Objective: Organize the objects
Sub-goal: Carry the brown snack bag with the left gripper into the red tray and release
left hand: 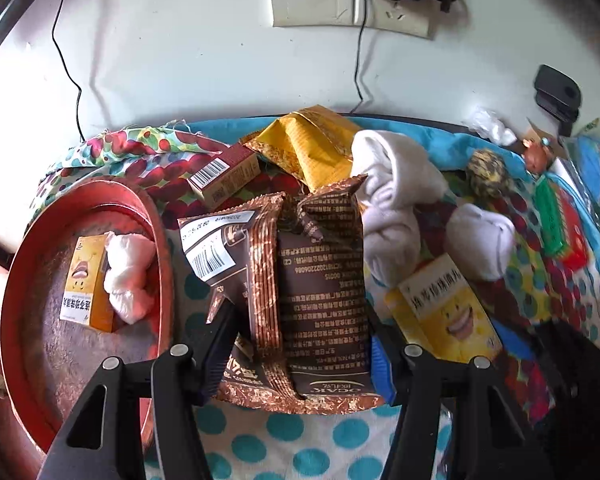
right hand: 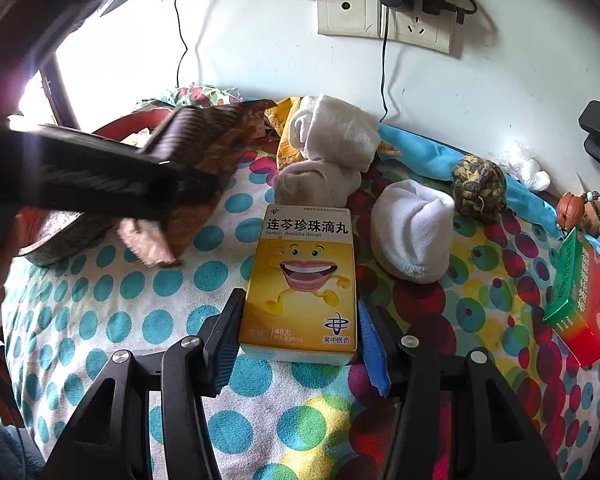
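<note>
Left gripper point(left hand: 300, 344) clamps brown snack packet point(left hand: 300, 288), lifted beside red tray point(left hand: 160, 248), likely headed there. Right gripper point(right hand: 296, 336) brackets yellow box point(right hand: 302, 280) on spotted cloth point(right hand: 140, 292); pad contact unclear.

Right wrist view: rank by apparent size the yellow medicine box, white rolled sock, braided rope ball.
1. Yellow cardboard medicine box, nearest the camera, so inflated
2. White rolled sock
3. Braided yellow-and-dark rope ball, farthest back
</note>
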